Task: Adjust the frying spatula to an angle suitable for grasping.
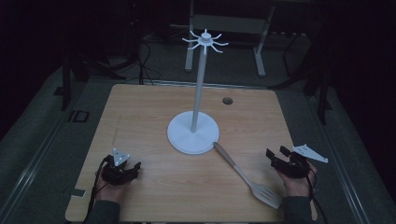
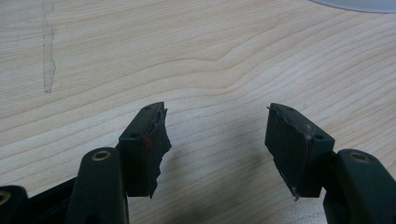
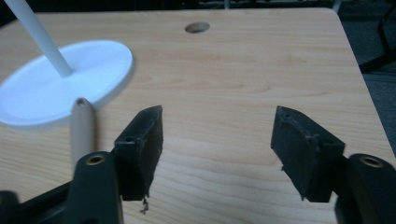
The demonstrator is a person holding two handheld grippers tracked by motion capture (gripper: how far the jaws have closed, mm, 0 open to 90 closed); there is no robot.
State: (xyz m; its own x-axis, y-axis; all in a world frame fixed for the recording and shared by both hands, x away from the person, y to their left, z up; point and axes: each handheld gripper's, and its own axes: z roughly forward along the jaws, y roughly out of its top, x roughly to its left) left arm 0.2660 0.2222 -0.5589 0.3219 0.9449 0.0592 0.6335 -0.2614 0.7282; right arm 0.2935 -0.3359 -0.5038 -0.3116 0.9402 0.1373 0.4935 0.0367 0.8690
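High view, pale slotted spatula (image 1: 247,176), handle tip touching white stand base (image 1: 193,132)

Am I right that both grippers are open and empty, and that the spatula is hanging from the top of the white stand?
Not quite. Both the left gripper and right gripper are open and empty, but the spatula lies flat on the table, its handle end touching the base of the white stand. The high view shows this.
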